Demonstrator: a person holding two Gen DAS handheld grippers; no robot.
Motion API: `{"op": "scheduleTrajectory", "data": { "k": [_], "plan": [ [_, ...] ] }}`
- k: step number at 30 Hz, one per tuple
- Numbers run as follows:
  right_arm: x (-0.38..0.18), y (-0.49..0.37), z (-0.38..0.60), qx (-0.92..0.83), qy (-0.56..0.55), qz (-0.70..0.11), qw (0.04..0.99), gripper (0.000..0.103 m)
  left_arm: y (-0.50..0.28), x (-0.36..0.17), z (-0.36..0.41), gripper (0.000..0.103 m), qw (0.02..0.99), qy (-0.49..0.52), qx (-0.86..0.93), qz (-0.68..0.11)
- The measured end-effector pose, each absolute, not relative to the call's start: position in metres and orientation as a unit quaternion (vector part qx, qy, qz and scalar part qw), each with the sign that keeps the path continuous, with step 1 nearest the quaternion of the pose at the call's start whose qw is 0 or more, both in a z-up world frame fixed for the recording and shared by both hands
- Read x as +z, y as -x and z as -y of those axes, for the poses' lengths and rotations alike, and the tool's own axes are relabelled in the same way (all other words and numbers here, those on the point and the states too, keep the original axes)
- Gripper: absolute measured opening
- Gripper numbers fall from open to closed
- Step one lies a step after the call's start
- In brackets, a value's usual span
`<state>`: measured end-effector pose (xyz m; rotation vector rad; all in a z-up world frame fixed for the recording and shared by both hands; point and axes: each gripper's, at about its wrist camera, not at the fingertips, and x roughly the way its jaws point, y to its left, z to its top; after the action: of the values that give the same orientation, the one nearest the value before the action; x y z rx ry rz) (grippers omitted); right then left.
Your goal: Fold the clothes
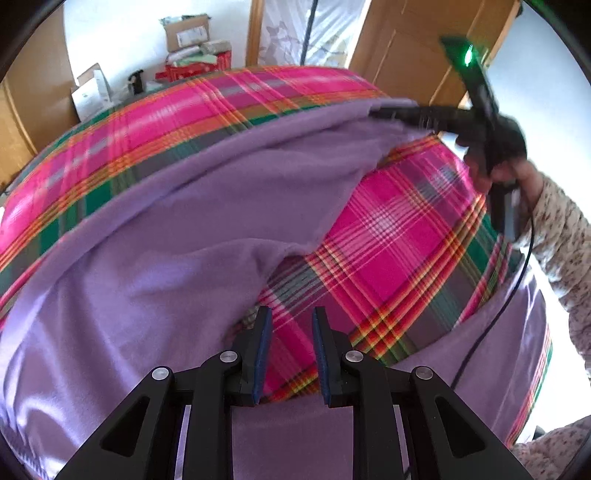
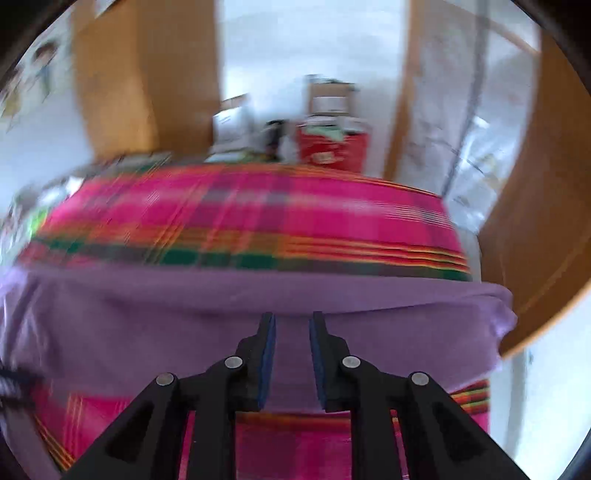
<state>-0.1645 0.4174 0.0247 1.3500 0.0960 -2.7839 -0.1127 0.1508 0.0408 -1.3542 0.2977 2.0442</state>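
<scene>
Covering most of both views, a pink, green and orange plaid bedcover lies over the work surface, with wooden doors and white wall behind it. Across it spreads a purple garment, a soft fleece-like cloth that runs from the near left corner diagonally up toward the far right, with another stretch of it lying along the near and right edge of the bed. A bare patch of plaid shows between these stretches, directly ahead of the left gripper.

At the far side of the room sit cardboard boxes stacked above a red crate, with a dark spray bottle just beside them.

A person's hand and patterned sleeve hold the right gripper at the far right corner of the garment, where its tip meets the raised purple edge; from this angle I cannot tell if it pinches the cloth. In its own blurred view, the right gripper has its jaws apart with purple cloth seen between and beyond them; contact is unclear.

The left gripper's jaws stand open, holding nothing, above the plaid.
</scene>
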Motion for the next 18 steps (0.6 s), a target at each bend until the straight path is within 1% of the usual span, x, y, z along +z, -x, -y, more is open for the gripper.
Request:
{"op": "scheduleTrajectory", "data": {
  "k": [3, 6, 8, 11, 18],
  "plan": [
    [0.013, 0.164, -0.392, -0.889, -0.452, -0.062, 0.048, 0.02, 0.119, 0.05, -0.128, 0.023, 0.306, 0.511, 0.797, -0.102],
    [0.01, 0.167, -0.376, -0.886, -0.453, -0.071, 0.061, 0.02, 0.128, 0.057, -0.1, 0.023, 0.274, 0.506, 0.813, -0.09],
    [0.008, 0.173, -0.367, -0.886, -0.454, -0.067, 0.067, 0.02, 0.142, 0.059, -0.079, 0.023, 0.254, 0.51, 0.819, -0.067],
    [0.006, 0.187, -0.358, -0.886, -0.456, -0.057, 0.064, 0.02, 0.167, 0.051, -0.052, 0.023, 0.218, 0.527, 0.821, -0.034],
    [0.005, 0.218, -0.349, -0.889, -0.454, -0.034, 0.041, 0.022, 0.206, 0.02, -0.008, 0.023, 0.157, 0.554, 0.817, -0.002]
  ]
}}
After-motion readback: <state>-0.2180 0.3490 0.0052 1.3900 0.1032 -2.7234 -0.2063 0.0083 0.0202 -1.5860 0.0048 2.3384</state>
